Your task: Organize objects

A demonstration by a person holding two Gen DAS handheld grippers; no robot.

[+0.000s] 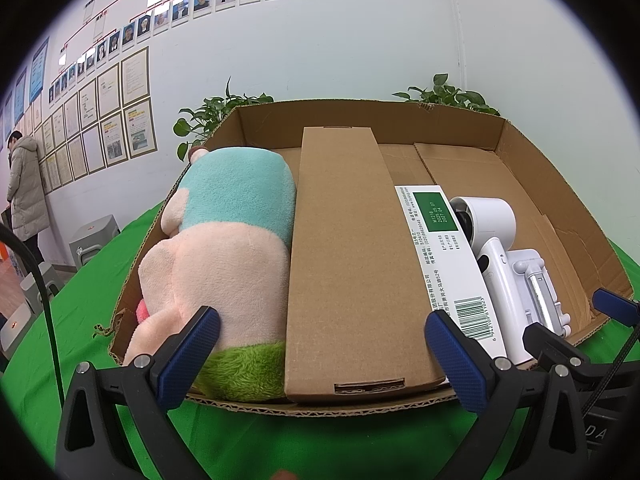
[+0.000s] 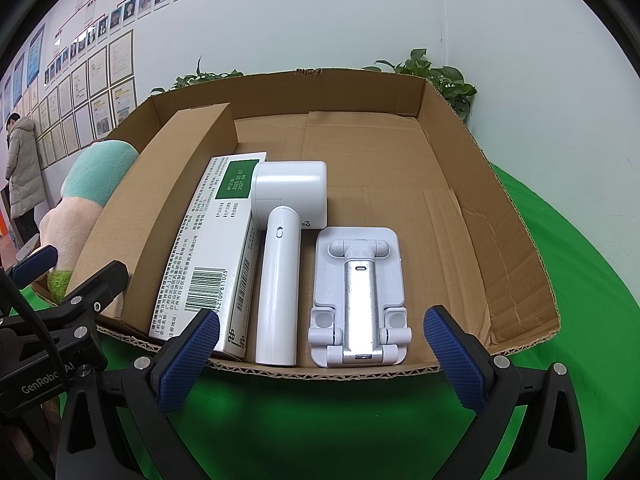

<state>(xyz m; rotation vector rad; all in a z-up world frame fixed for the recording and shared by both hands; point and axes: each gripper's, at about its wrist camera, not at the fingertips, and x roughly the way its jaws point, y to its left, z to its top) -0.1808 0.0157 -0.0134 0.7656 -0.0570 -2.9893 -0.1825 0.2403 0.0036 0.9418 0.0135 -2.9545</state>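
Phone stand (image 2: 358,300) sits near cardboard tray's (image 2: 516,248) front edge, bare floor rightward.

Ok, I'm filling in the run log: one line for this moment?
left tongs: open, empty | right tongs: open, empty | cardboard tray: plush toy, brown box, white box, fan, stand

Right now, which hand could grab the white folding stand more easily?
Probably the right. The right gripper is open and lined up almost straight in front of the phone stand in the cardboard box. The left gripper, also open, faces the long brown carton instead.
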